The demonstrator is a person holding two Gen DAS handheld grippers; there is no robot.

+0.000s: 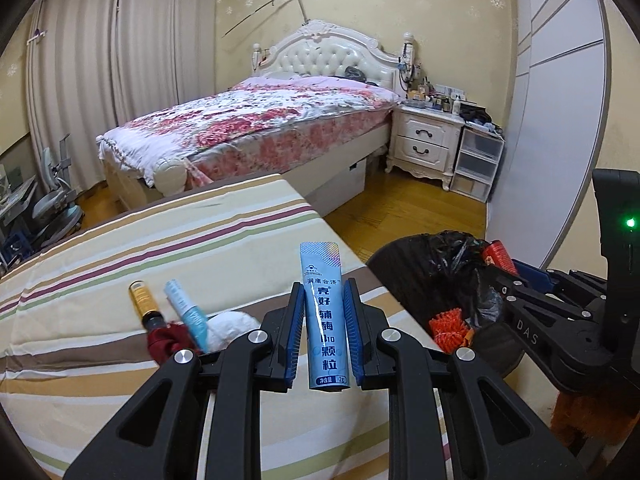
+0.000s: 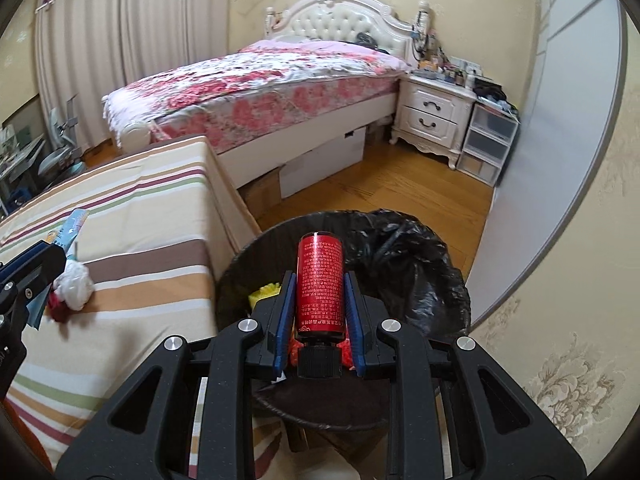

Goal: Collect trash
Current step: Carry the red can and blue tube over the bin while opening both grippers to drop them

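Yellow-papered bedroom, with pale pleated curtains (image 1: pixel 120 60) covering the far left wall. Large bed (image 1: pixel 256 128) with white tufted headboard and pink floral quilt at centre back; white nightstand (image 1: pixel 426 140) with 2 drawers just beside it on the right, top crowded with small items too small to tell. Wood floor (image 1: pixel 400 208) between the bed and the nearer furniture.

Nearer, on the left, striped cloth surface (image 1: pixel 140 248) in cream, tan, brown, maroon and green bands. Just beside its right edge, round dark trash bin (image 2: pixel 240 264) lined with black plastic bag (image 2: pixel 420 272); orange and yellow scraps visible inside.

Left gripper (image 1: pixel 323 328), black with blue pads, jaws pinching light blue sachet (image 1: pixel 324 312) printed with Chinese characters, held upright above the striped cloth near its bin-side edge. Right gripper (image 2: pixel 318 312), jaws pinching red bottle (image 2: pixel 320 284) with black cap toward the camera, held directly above the bin's opening.

On the striped cloth, to the left of the left gripper, close together: white crumpled tissue (image 1: pixel 232 328), dark red scrap (image 1: pixel 168 340), second pale blue sachet (image 1: pixel 186 312), and small amber vial (image 1: pixel 144 300) lying on its side.
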